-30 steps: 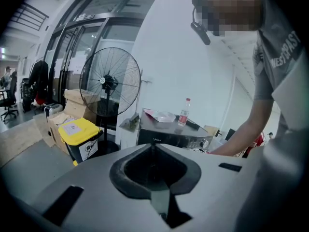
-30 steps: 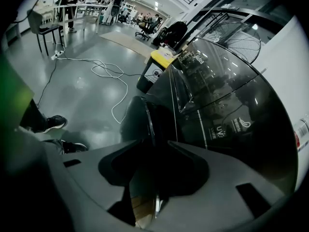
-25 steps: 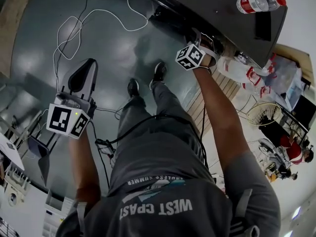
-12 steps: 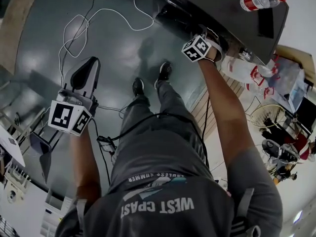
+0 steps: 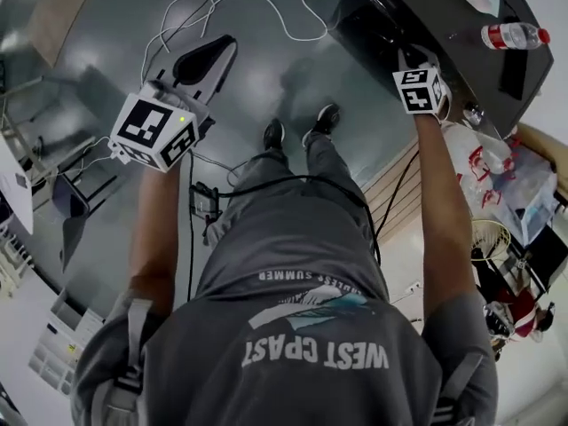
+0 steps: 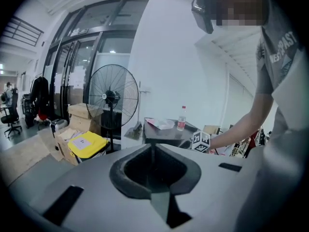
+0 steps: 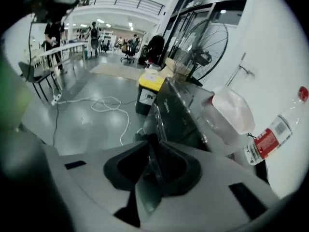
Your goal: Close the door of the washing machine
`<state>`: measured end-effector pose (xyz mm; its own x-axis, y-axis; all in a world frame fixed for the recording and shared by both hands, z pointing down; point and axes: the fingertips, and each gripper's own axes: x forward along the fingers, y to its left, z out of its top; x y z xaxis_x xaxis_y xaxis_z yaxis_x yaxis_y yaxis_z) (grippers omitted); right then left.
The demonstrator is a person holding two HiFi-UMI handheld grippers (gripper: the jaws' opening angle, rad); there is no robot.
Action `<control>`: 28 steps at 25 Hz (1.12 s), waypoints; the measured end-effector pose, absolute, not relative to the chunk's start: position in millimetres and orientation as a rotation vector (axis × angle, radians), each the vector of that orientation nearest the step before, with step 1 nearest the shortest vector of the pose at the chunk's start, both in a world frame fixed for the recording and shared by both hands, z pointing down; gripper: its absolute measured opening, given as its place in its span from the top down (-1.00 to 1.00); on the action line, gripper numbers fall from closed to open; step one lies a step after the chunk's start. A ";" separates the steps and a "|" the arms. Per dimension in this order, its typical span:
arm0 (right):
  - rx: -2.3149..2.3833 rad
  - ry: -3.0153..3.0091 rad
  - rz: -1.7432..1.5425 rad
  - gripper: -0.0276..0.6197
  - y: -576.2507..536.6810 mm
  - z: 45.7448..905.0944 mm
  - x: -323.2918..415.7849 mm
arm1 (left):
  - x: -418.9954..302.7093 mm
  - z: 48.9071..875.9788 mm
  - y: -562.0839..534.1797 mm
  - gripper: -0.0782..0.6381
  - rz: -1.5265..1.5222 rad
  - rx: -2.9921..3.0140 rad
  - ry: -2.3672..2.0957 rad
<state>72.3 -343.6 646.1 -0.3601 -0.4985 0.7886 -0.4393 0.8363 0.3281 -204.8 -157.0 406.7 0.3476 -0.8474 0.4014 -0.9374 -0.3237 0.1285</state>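
Washing machine door [image 7: 171, 108] dark, glossy, gripped by closing right fingers [image 7: 177, 170]; left fingers [image 6: 133, 170] together

We list:
- washing machine [image 5: 417, 11]: glossy black
- bottle [image 5: 517, 35]: clear, red cap and label
- floor [image 5: 266, 78]: shiny grey
- cable [image 5: 306, 32]: white
- bin [image 6: 87, 144]: yellow
- fan [image 6: 112, 98]: black
- marker cubes [image 5: 155, 133]: black-and-white squares
- shirt [image 5: 293, 362]: grey, white lettering, teal emblem
- trousers [image 5: 293, 238]: grey
- shoes [image 5: 274, 135]: black

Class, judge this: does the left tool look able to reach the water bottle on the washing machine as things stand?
Probably not: the left tool hangs over the floor on the person's other side, while the water bottle stands beyond the right arm.
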 end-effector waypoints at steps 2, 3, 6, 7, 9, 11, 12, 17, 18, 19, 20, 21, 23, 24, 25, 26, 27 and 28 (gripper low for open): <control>0.728 -2.089 -0.026 0.65 -331.9 608.7 59.5 | -210.7 399.3 -153.2 0.68 0.376 2.292 -1.583; 0.749 -2.133 -0.005 0.66 -326.7 590.6 54.9 | -213.0 395.9 -151.1 0.68 0.377 2.299 -1.584; 0.841 -2.264 0.084 0.68 -314.1 537.1 49.5 | -218.4 385.8 -144.1 0.68 0.374 2.320 -1.587; 0.875 -2.309 0.120 0.69 -309.5 518.1 47.9 | -220.1 381.8 -142.0 0.68 0.371 2.329 -1.587; 0.932 -2.390 0.176 0.70 -297.9 479.7 44.7 | -222.8 372.9 -137.7 0.68 0.362 2.351 -1.586; 0.973 -2.458 0.205 0.71 -284.3 443.4 43.2 | -224.6 364.0 -133.5 0.68 0.352 2.375 -1.584; 0.989 -2.490 0.213 0.72 -277.6 425.8 43.1 | -225.3 359.6 -131.6 0.68 0.347 2.387 -1.582; 1.086 -2.612 0.204 0.73 -251.0 339.2 55.3 | -226.2 332.0 -125.6 0.68 0.306 2.451 -1.588; 1.107 -2.633 0.194 0.74 -246.5 322.9 59.1 | -225.7 326.4 -125.4 0.68 0.294 2.464 -1.588; 1.127 -2.653 0.186 0.75 -241.8 307.2 62.2 | -225.1 321.2 -125.5 0.68 0.283 2.478 -1.586; 1.146 -2.676 0.178 0.76 -236.8 292.2 64.2 | -224.6 316.5 -126.0 0.68 0.272 2.493 -1.582; 1.163 -2.700 0.169 0.76 -231.3 278.0 65.2 | -224.2 312.3 -126.3 0.68 0.261 2.510 -1.575; 1.194 -2.742 0.148 0.77 -218.6 253.2 65.4 | -223.4 305.3 -125.2 0.68 0.243 2.541 -1.556; 1.209 -2.755 0.136 0.77 -212.0 243.1 65.3 | -223.2 302.4 -123.7 0.68 0.235 2.552 -1.547; 1.222 -2.766 0.125 0.77 -205.9 233.9 65.2 | -223.0 299.7 -121.9 0.68 0.229 2.560 -1.540; 1.231 -2.778 0.115 0.77 -200.3 225.0 65.7 | -222.6 297.0 -120.1 0.68 0.224 2.566 -1.536; 1.240 -2.791 0.106 0.77 -195.0 215.9 66.9 | -221.7 294.2 -118.4 0.68 0.219 2.573 -1.532; 1.251 -2.805 0.096 0.77 -189.7 206.6 69.1 | -220.2 291.2 -117.1 0.68 0.215 2.580 -1.528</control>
